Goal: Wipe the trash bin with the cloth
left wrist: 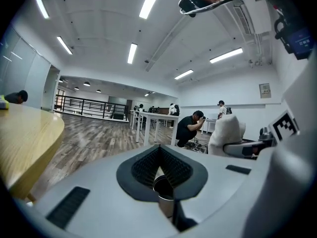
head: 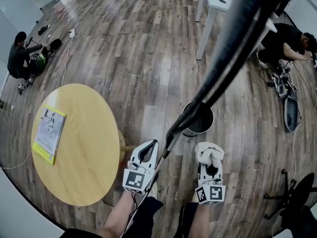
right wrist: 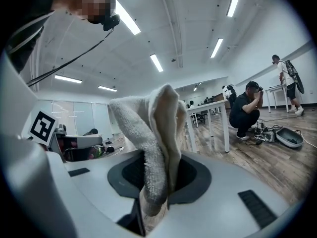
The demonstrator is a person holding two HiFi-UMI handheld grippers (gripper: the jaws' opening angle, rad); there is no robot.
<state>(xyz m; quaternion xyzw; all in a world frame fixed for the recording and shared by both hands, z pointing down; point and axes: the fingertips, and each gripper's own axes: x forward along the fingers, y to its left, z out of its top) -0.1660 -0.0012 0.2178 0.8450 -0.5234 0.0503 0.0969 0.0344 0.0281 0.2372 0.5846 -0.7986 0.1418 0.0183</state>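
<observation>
Trash bin [head: 198,119]: dark, round and open-topped. It stands on the wood floor just right of centre in the head view, above both grippers in the frame and touched by neither.

Cloth [right wrist: 148,128]: white terry, folded. It is clamped in the right gripper [head: 211,168], whose jaws are closed on its lower part. The free end stands up above the jaws in a loose hump. In the head view this gripper sits at lower centre-right, below the bin and apart from it.

Left gripper [head: 152,144]: lower centre, just left of the right one. Its jaws are drawn together at the tips with nothing clasped between them. In the left gripper view the bin's rim shows through the gap lower down between the ribbed pads.

Black cable [head: 228,58]: thick, crossing the head view diagonally from the upper right down to the left gripper and passing in front of the bin's left rim.

Round yellow table [head: 84,148]: left of frame, with a booklet [head: 48,133] lying flat near its left edge.

White table [head: 218,1]: top of frame, right of centre.

One person [head: 20,53] crouches on the floor at upper left. A second person [head: 290,41] bends over gear at the right edge.
</observation>
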